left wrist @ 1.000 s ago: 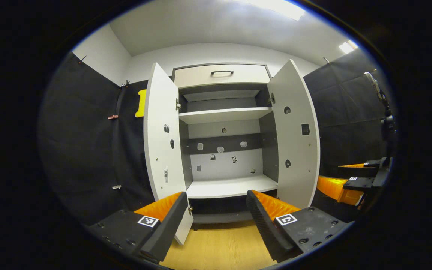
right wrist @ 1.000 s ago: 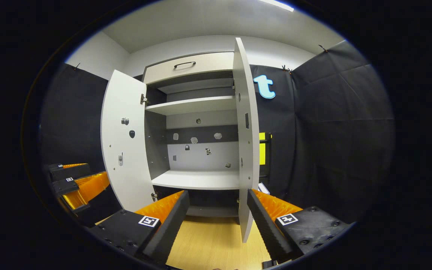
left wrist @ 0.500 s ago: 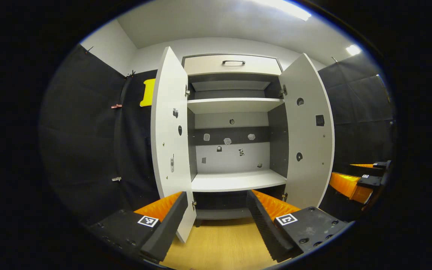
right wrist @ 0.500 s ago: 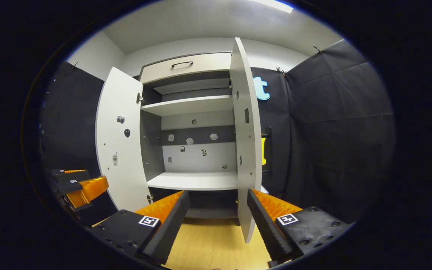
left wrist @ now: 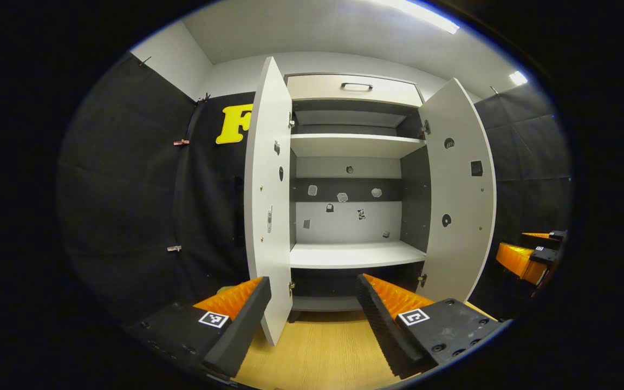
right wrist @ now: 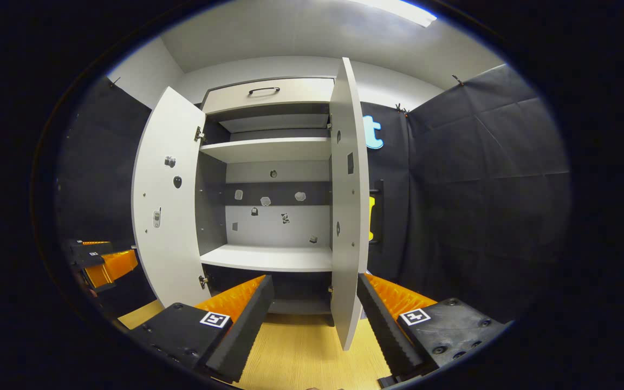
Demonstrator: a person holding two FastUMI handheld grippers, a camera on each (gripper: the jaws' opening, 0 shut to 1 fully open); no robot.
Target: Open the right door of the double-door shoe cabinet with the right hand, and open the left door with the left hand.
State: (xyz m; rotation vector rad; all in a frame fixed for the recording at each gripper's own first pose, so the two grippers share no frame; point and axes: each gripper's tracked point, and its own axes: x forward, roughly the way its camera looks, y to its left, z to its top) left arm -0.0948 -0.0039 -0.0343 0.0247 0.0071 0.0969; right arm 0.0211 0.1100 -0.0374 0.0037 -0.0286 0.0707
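The white shoe cabinet (left wrist: 352,254) (right wrist: 271,259) stands with both doors swung wide. In the left gripper view the left door (left wrist: 268,206) is almost edge-on and the right door (left wrist: 461,200) angles outward. In the right gripper view the right door (right wrist: 349,206) is edge-on and the left door (right wrist: 163,211) swings out. My left gripper (left wrist: 312,319) is open, holding nothing, a short way back from the cabinet with the left door's edge between its fingers in the image. My right gripper (right wrist: 314,319) is open and empty beside the right door's lower edge. Each gripper also appears far off: the right gripper (left wrist: 531,257), the left gripper (right wrist: 98,260).
Black cloth walls close in on both sides. The cabinet has a closed top drawer with a dark handle (left wrist: 356,86), empty shelves, and small stickers on its back panel. Light wooden floor (left wrist: 317,352) lies in front of the cabinet.
Both grippers have drawn back and shifted outward, so each door looks more edge-on. The doors stay wide open. Both grippers remain open and empty.
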